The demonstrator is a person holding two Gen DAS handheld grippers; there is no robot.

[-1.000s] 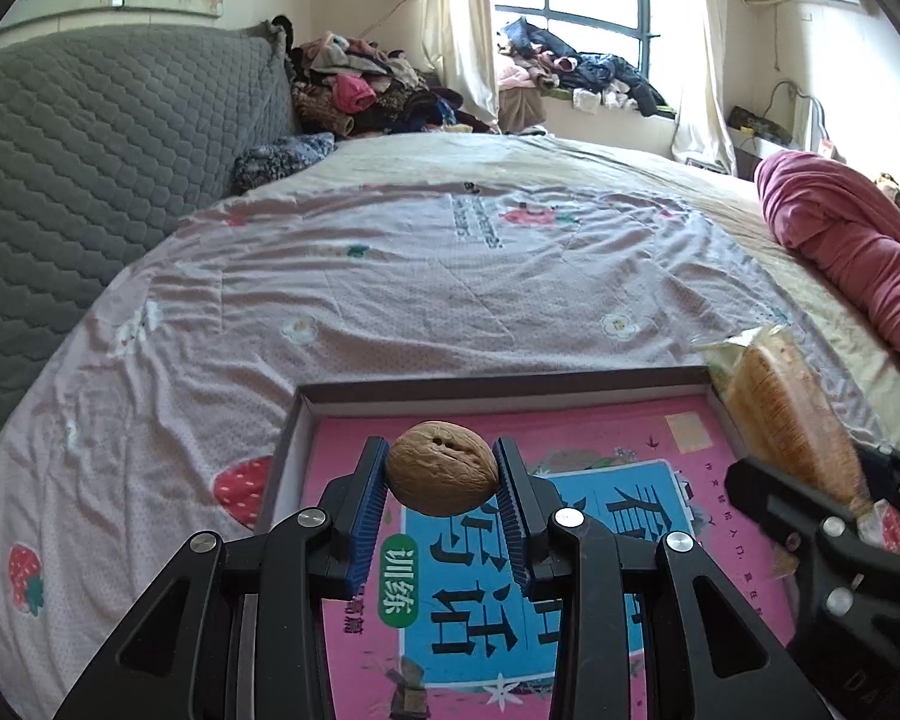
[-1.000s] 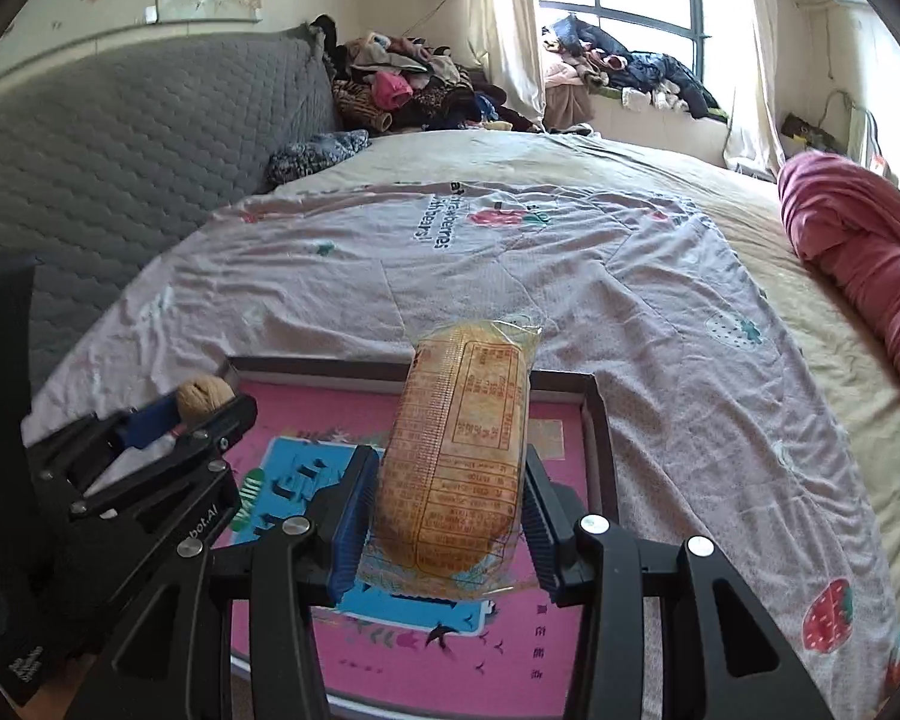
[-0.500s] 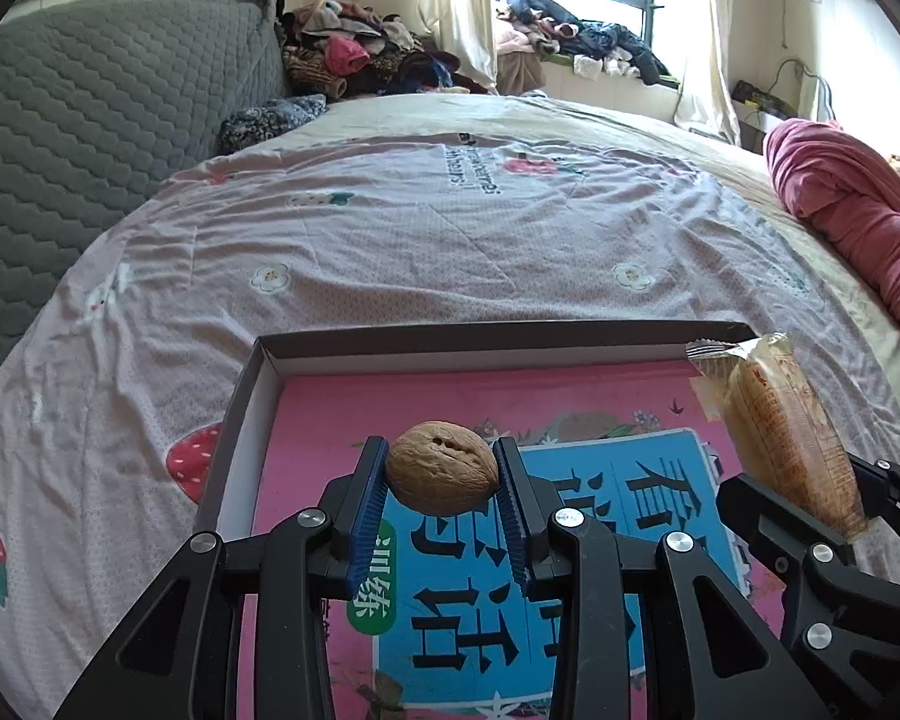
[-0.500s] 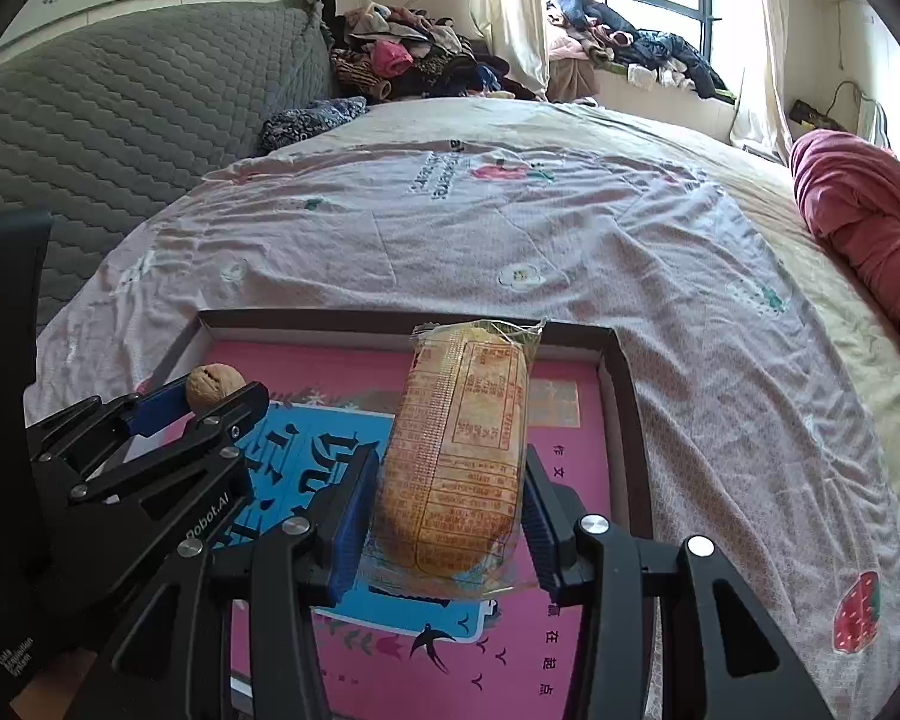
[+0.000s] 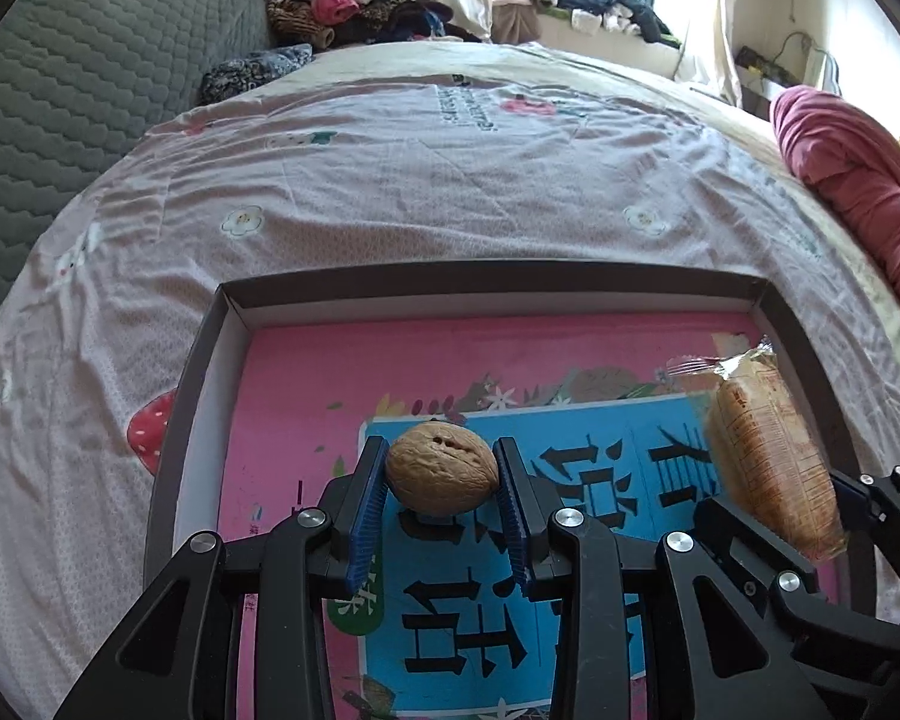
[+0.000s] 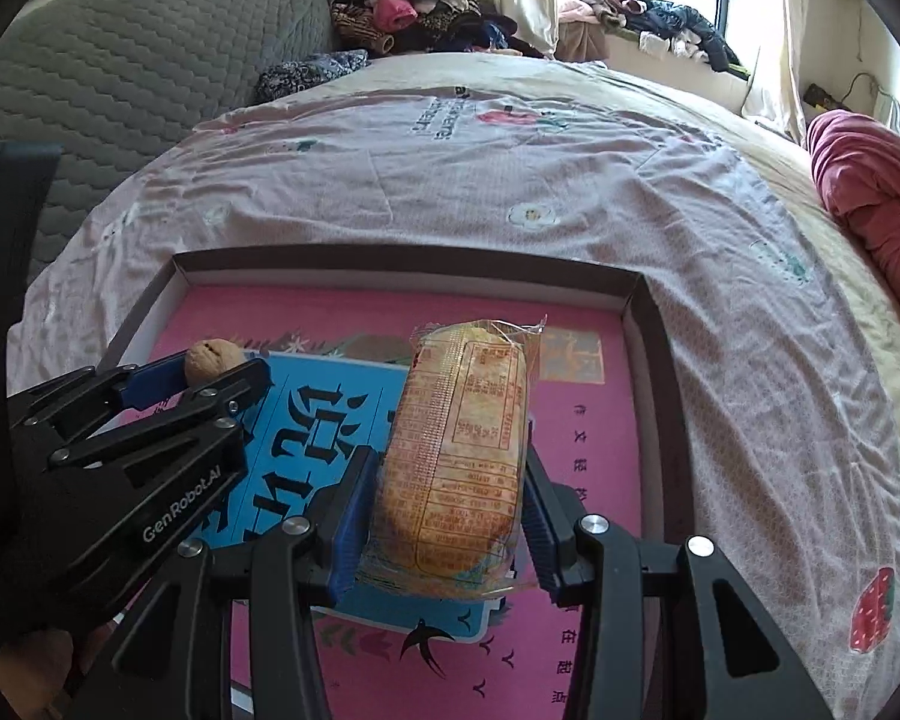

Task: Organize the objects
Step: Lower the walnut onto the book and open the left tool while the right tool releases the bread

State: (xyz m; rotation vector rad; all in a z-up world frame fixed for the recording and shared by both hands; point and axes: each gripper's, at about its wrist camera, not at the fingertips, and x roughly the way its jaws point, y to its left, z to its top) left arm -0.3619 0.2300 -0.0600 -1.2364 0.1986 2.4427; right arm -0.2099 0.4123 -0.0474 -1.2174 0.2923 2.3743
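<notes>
Left hand-held gripper (image 5: 441, 480): I have it clenched on a walnut (image 5: 442, 468), blue pads pressing the shell from both sides, the nut's slit facing up. From the right wrist view the same walnut (image 6: 205, 361) shows at the tip of the left tool, held above the box.

Right hand-held gripper (image 6: 447, 501): I have it grasping a wrapped bread packet (image 6: 456, 450), clear film with an orange printed label, standing lengthwise between the pads and sticking out past the fingertips. In the left wrist view the packet (image 5: 768, 456) sits off to the right, tilted, its crimped end uppermost.

Shallow box (image 5: 510, 285): dark outer walls, white inner walls, open on top, lying on the bed directly below both tools. Its floor is a pink printed sheet (image 6: 594, 420) with a blue panel of large black characters. Both held items hang over that floor; I cannot tell whether either touches it.

Bed cover (image 5: 450, 180): pale pink, with flowers and strawberries printed on it, spread under and around the box.

Grey quilted headboard (image 5: 78, 90): far left.

Heap of clothes (image 5: 354, 6): far corner, near the window.

Rolled pink blanket (image 5: 858, 180): right edge of the bed, well apart from the box.
</notes>
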